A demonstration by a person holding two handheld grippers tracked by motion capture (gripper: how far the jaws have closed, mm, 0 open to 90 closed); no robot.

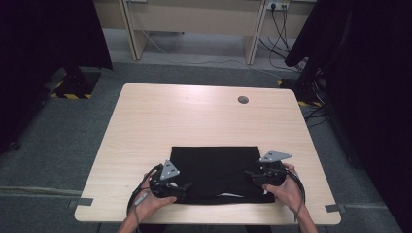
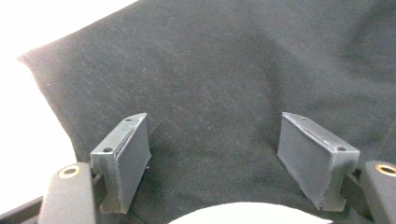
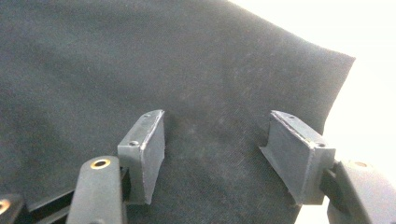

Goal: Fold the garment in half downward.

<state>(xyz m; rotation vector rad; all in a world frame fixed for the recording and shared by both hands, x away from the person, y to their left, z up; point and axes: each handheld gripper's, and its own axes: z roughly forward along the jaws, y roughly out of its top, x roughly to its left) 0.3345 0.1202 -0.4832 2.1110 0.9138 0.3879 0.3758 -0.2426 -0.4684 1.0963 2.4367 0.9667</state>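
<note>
In the lower middle of the high view, a black cloth [image 1: 216, 170] lies flat and folded into a rectangle on the table [image 1: 194, 116], close to the near edge. A sliver of white peeks out along its bottom edge. The left gripper [image 1: 180, 188] sits at the cloth's lower left corner, held in the left hand [image 1: 148, 196] coming up from the bottom of the frame. The right gripper [image 1: 252, 174] is at the cloth's right edge, held in the right hand [image 1: 286, 187].

In the left gripper view, the jaws stand well apart over the cloth [image 2: 219, 79], with bare fabric between them and nothing clamped; the cloth's corner shows at the upper left against the bright table. In the right gripper view, the jaws are likewise apart above the cloth [image 3: 140, 60], gripping nothing, and the cloth's corner shows at the upper right.

A small round grommet [image 1: 243, 100] sits in the upper right part of the table.
</note>
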